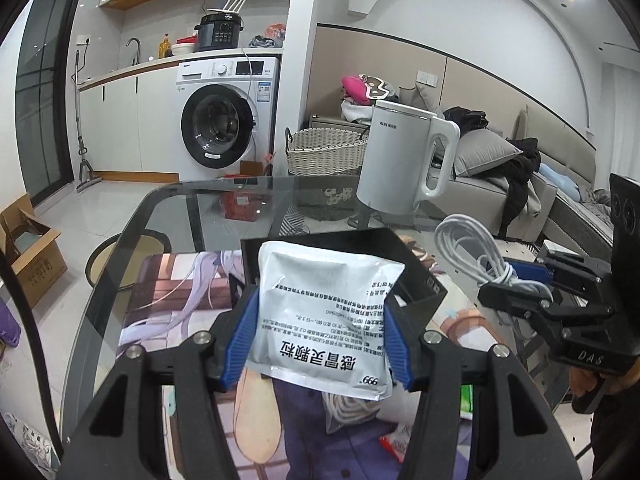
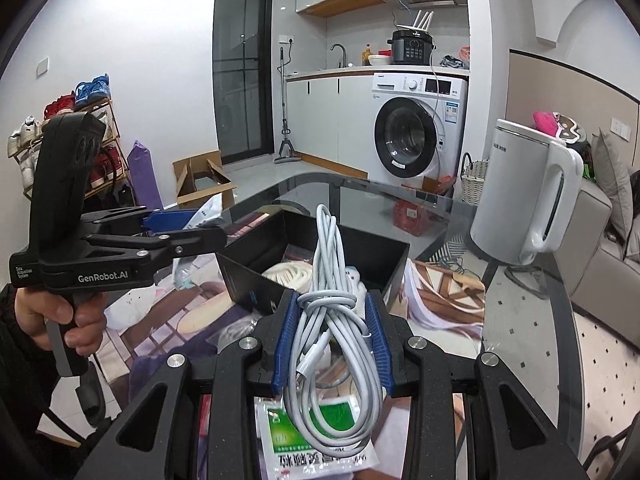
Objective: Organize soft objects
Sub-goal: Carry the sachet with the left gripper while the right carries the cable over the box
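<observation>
Two grips | left gripper [image 1: 318, 336] clamps sachet [image 1: 326, 312] | right gripper [image 2: 332, 340] clamps cable bundle [image 2: 332, 320] | black box [image 2: 394, 258] contents seemingly cord, half-hidden

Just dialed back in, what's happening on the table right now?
A person is sorting soft items with both tongs. The left tongs grip a white medicine sachet, held up near the black box. The right tongs grip a bundled white cable, also near the box. A coiled white cord already lies inside. More packets remain on the table.
</observation>
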